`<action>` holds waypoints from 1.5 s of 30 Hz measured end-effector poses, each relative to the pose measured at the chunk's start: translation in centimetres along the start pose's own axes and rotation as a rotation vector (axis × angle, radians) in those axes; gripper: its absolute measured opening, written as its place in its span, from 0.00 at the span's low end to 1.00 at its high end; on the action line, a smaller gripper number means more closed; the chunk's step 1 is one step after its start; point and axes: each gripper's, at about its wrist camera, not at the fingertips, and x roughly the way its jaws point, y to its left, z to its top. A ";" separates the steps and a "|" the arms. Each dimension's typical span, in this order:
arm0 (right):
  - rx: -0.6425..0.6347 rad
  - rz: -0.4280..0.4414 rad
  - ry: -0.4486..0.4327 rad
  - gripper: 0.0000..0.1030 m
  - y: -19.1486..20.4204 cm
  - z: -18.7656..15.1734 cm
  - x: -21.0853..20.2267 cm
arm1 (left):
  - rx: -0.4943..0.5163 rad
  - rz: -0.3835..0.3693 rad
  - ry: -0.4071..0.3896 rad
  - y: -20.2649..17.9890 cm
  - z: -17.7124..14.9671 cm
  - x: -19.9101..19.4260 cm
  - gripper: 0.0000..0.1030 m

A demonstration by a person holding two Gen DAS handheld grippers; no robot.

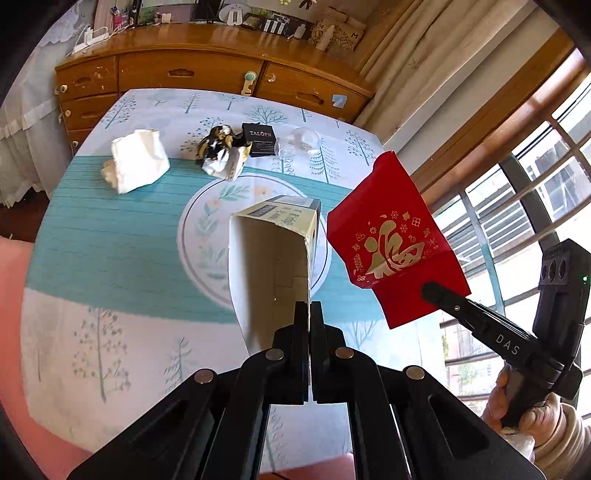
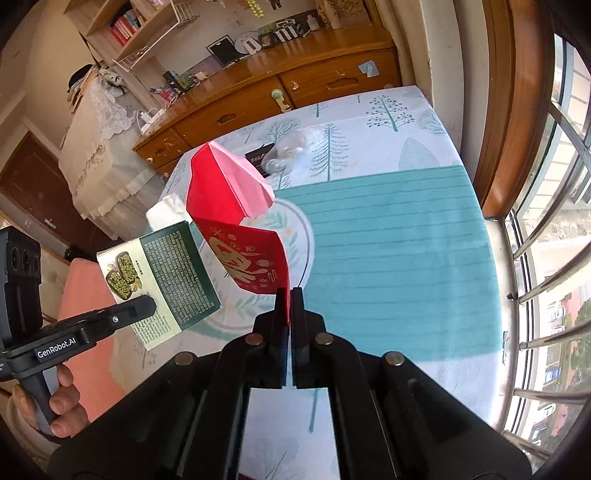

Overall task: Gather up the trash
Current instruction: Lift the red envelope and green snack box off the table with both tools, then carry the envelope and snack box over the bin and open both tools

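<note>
- Two light catches: my left gripper [image 1: 309, 306] pinches the open carton's [image 1: 273, 258] thin wall.
- My right gripper [image 2: 289, 293] clamps the flimsy red envelope's [image 2: 236, 218] corner above the worktop [image 2: 388, 240].

Ahead and below the tool spreads a table [image 1: 110, 236] under a teal-and-white tree-print cloth. Beyond its far edge, a wooden dresser [image 1: 207, 70] stands against the wall, its top crowded with small frames and trinkets. Off to the right, cream curtains [image 1: 417, 48] hang beside a barred window [image 2: 546, 229]. High to the left, a wall shelf [image 2: 125, 29] carries books.
</note>
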 end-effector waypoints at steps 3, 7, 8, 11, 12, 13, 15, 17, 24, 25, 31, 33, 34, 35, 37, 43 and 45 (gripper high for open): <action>-0.020 0.004 -0.010 0.00 3.4 -5.2 -2.7 | 0.021 0.007 -0.010 1.8 -5.2 -4.1 0.01; -0.045 0.022 -0.005 0.00 7.9 -12.9 -5.6 | 0.031 0.018 0.008 4.5 -13.1 -8.4 0.01; -0.055 0.024 0.001 0.00 9.0 -14.9 -6.2 | 0.028 0.023 0.018 5.3 -15.1 -9.2 0.01; -0.089 0.024 0.040 0.00 11.5 -20.6 -7.1 | 0.020 0.050 0.053 7.2 -20.5 -10.9 0.01; -0.097 0.024 0.065 0.00 12.2 -22.4 -7.2 | 0.015 0.060 0.067 7.8 -22.2 -11.4 0.01; -0.102 0.023 0.095 0.00 12.8 -24.2 -7.3 | 0.009 0.065 0.081 8.3 -23.7 -11.7 0.01; -0.105 0.027 0.159 0.00 14.0 -27.1 -7.1 | -0.005 0.076 0.112 9.3 -26.7 -12.1 0.01; -0.129 0.018 0.208 0.00 14.9 -29.4 -6.7 | -0.015 0.090 0.139 9.8 -29.3 -11.8 0.01; -0.228 -0.057 0.366 0.00 14.9 -36.5 -0.6 | -0.086 0.133 0.249 12.4 -37.1 -4.3 0.01; -0.234 -0.078 0.386 0.00 14.5 -37.8 0.9 | -0.098 0.138 0.267 13.1 -38.2 -2.6 0.01; -0.251 -0.156 0.493 0.00 10.9 -45.1 10.7 | -0.125 0.138 0.319 17.1 -44.0 7.6 0.01; -0.247 -0.167 0.518 0.00 9.6 -47.3 13.7 | -0.132 0.134 0.331 18.4 -45.6 10.7 0.01; -0.244 -0.177 0.529 0.00 8.7 -48.1 15.3 | -0.135 0.136 0.335 19.2 -46.4 12.2 0.01; -0.234 -0.181 0.539 0.00 7.9 -48.6 16.8 | -0.141 0.138 0.342 20.0 -47.2 13.7 0.01; -0.212 -0.192 0.553 0.00 6.4 -50.2 19.4 | -0.157 0.136 0.343 21.2 -47.7 16.5 0.01; -0.223 -0.218 0.578 0.00 4.2 -52.9 24.6 | -0.166 0.167 0.323 23.8 -49.0 21.3 0.01; -0.225 -0.217 0.579 0.00 3.8 -52.8 26.1 | -0.174 0.166 0.329 24.8 -48.6 22.4 0.01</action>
